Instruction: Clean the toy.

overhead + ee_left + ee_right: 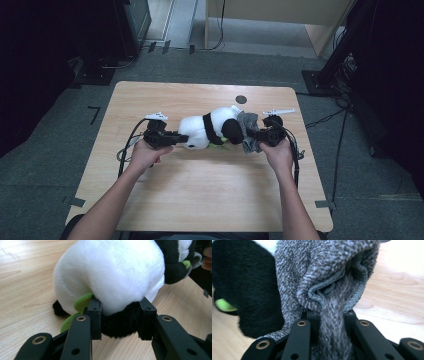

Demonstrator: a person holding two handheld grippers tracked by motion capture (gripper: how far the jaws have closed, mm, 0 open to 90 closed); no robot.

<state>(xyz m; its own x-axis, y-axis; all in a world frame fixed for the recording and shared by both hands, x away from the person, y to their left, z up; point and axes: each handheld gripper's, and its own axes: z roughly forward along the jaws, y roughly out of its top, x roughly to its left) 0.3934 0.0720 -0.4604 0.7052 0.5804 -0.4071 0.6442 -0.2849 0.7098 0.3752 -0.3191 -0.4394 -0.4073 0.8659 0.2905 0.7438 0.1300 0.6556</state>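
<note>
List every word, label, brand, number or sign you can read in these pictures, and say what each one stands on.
None can be read.
Plush panda: white and black fur with green felt pieces, no tag or lettering.
Grey knitted cloth: plain knit, no label.
Left claw and right claw: black parts with brass rivets, no markings.
Wooden table: bare grain, one dark round spot, no writing.

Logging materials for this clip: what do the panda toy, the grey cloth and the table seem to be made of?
Panda toy: soft plush, judging by its fuzzy white and black pile. Grey cloth: knitted or woven fabric, showing flecked yarn and a stitched hem. Table: pale wood-grain top, probably laminate, matte.
</note>
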